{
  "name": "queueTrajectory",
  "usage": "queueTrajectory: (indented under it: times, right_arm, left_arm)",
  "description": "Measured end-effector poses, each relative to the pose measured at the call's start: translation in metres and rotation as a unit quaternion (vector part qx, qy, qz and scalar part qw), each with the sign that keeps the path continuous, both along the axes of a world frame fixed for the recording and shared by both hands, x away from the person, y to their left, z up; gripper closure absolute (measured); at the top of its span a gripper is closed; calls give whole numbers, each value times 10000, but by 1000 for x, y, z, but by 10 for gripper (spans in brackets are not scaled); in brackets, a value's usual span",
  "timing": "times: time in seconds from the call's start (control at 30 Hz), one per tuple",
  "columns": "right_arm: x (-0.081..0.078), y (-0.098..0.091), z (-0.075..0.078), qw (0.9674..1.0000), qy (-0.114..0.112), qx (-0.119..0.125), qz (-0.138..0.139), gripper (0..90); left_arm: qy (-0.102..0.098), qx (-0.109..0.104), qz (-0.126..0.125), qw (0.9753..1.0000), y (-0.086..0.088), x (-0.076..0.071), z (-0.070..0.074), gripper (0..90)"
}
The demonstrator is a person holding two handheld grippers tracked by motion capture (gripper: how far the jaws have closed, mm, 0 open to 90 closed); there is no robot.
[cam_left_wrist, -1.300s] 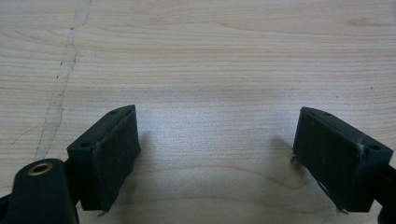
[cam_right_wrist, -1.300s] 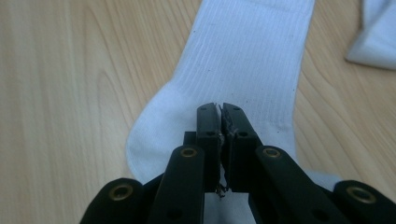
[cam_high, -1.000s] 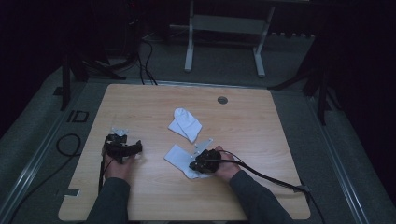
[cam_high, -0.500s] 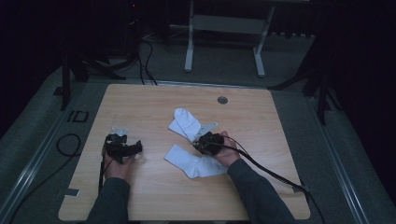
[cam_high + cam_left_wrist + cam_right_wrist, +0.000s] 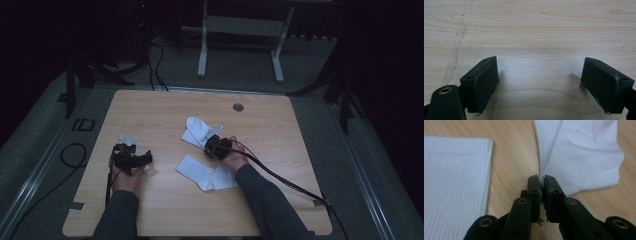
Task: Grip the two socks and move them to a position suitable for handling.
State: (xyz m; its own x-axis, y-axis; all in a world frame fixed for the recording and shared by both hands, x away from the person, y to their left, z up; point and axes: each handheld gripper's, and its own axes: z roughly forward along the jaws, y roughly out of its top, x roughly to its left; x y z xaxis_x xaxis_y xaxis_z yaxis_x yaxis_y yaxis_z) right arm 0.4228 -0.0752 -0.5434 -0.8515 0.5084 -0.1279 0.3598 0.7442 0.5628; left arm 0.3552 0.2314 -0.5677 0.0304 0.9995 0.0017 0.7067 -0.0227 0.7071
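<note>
Two large pale letters, reading as "ID", painted on the grey floor (image 5: 86,124) beside the table's (image 5: 165,210) left edge, well beyond the left gripper's (image 5: 131,158) jaws. Nothing else readable: no label on socks, table or grippers.

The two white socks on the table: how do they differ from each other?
The farther sock lies bunched and creased, while the nearer sock lies spread flat. The right gripper pinches the farther sock's edge between nearly shut jaws; the nearer sock lies free on the table, its ribbed cuff showing beside that gripper. Both are white and look like a pair.
</note>
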Motion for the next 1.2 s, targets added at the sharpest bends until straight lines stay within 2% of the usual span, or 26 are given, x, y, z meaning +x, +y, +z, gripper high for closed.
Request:
queueTrajectory:
  times: [0.17, 0.27, 0.37, 0.4, 0.43, 0.47, 0.5, 0.53, 0.57, 0.6, 0.8, 0.97, 1.03, 1.07, 1.17, 1.2]
  right_arm:
    - [-2, -17, 2, 9998, 187, 30, -62, 839]
    - [-7, -39, 2, 9995, 270, 40, -149, 838]
    - [-9, -49, 3, 9994, 303, 28, -186, 839]
    - [-12, -59, 3, 9992, 335, 18, -239, 838]
    - [-12, -59, 3, 9992, 335, 18, -239, 838]
    - [-15, -68, 3, 9991, 344, 4, -246, 838]
    - [-15, -68, 3, 9991, 344, 4, -246, 838]
    - [-19, -77, 4, 9991, 353, -18, -240, 837]
    - [-19, -77, 4, 9991, 353, -18, -240, 837]
    - [-22, -85, 5, 9991, 341, -101, -231, 836]
    - [-24, -106, 8, 9982, 361, -320, -347, 807]
    - [-23, -106, 17, 9989, 271, -182, -350, 791]
    - [-20, -100, 21, 9991, 221, -134, -335, 789]
    - [-15, -91, 23, 9993, 183, -110, -305, 782]
    - [-11, -84, 23, 9994, 147, -112, -286, 767]
    - [-5, -75, 21, 9994, 114, -132, -301, 747]
  left_arm:
    - [-1, -3, 2, 10000, 0, 0, 0, 145]
    - [-1, 0, 0, 10000, 0, 0, 0, 145]
    - [-1, -2, 2, 10000, 0, 0, 0, 145]
    - [-2, -2, 3, 10000, 0, 0, 0, 145]
    - [-2, -2, 3, 10000, 0, 0, 0, 146]
    - [-2, 1, -1, 10000, 0, 0, 0, 145]
    - [-2, 1, -1, 10000, 0, 0, 0, 146]
    - [-1, -1, 2, 10000, 0, 0, 0, 146]
    - [-1, -1, 2, 10000, 0, 0, 0, 145]
    - [-1, 1, 0, 10000, 0, 0, 0, 146]
    - [-1, 0, -1, 10000, 0, 0, 0, 145]
    - [0, 1, -1, 10000, 0, 0, 0, 146]
    - [0, 1, -1, 10000, 0, 0, 0, 146]
    - [-1, 0, 0, 10000, 0, 0, 0, 145]
    - [-1, -1, 1, 10000, 0, 0, 0, 145]
    - [-1, -1, 0, 10000, 0, 0, 0, 145]
